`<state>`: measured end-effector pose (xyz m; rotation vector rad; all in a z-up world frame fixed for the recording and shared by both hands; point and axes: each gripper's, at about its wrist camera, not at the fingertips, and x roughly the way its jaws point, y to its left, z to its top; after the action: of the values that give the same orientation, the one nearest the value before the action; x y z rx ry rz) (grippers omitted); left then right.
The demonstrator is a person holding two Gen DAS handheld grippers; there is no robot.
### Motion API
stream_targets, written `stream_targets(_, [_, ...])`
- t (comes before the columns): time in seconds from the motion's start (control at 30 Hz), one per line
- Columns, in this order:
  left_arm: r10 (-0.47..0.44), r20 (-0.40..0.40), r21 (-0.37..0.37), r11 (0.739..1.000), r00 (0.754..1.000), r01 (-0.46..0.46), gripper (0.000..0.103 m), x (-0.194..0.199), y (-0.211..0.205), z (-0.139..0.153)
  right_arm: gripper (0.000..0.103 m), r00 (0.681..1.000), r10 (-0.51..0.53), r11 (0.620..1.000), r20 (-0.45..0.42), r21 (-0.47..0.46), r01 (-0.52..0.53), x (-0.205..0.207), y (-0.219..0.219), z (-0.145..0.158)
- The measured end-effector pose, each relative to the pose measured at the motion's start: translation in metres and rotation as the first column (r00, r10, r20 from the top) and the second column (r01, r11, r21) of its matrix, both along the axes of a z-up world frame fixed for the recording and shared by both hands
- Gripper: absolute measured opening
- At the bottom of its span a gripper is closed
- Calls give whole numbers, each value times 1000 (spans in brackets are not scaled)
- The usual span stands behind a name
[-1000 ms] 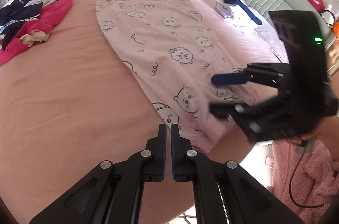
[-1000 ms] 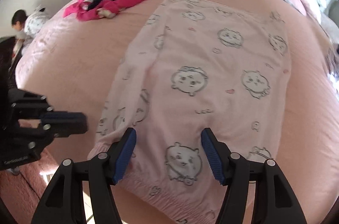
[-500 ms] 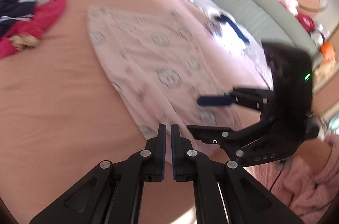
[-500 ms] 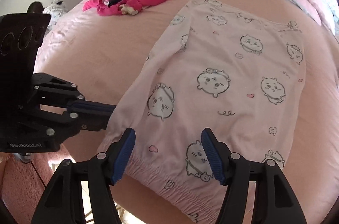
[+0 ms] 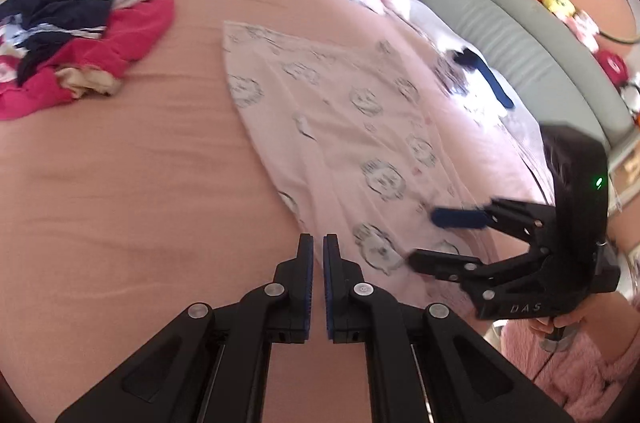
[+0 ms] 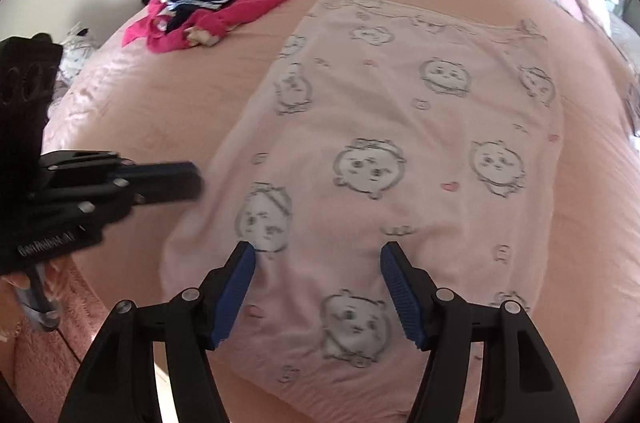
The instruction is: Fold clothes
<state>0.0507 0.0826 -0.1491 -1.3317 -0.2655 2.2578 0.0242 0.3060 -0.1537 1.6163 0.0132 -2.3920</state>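
Noting pink printed garment (image 6: 400, 151) flat on bed (image 5: 120, 183), long axis running away from me; right gripper (image 6: 318, 287), jaws apart, hangs over near hem; left gripper (image 5: 318, 283), jaws together, beside its left edge.

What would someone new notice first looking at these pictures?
A pale pink garment printed with cartoon faces lies spread flat across the middle of the pink bed. The open right gripper hovers over its near hem. A bright magenta and navy heap of clothes sits at the bed's far left.
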Motion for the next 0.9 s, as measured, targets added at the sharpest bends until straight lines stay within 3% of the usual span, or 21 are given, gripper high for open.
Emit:
stream_targets(0.1, [-24,43,8,1000,999,24,4,-1,2,-8,65,999,-40,999,13,-8,40,6,22,1])
stream_targets(0.27, [-181,25,66,982,983,179,4,10,34,-4,65,997,-75,997,-24,34,76,17,42,18])
stream_targets(0.37, [-232,68,35,973,970,230,4,11,51,-15,65,993,-112,987,-28,109,115,24,51,18])
stream_targets(0.47, [-198,70,62,979,978,194,4,7,42,-14,65,983,-183,976,31,127,177,20,65,3])
stream_targets(0.6, [-55,47,128,991,997,49,5,-3,5,-6,65,965,-262,965,14,18,261,24,90,9])
stream_targets(0.7, [9,84,93,996,996,-16,23,-11,-2,-15,65,956,-292,956,-20,-31,292,22,101,16])
stream_targets(0.77, [7,85,99,995,996,-16,47,-12,2,-16,65,962,-275,961,-12,-34,274,16,98,14])
stream_targets(0.8, [2,66,86,996,998,-7,48,-11,7,-13,65,966,-259,966,-15,-23,259,12,94,14])
stream_targets(0.9, [-45,-20,-40,998,999,44,44,-4,29,-6,65,978,-210,978,-21,13,210,8,81,9])
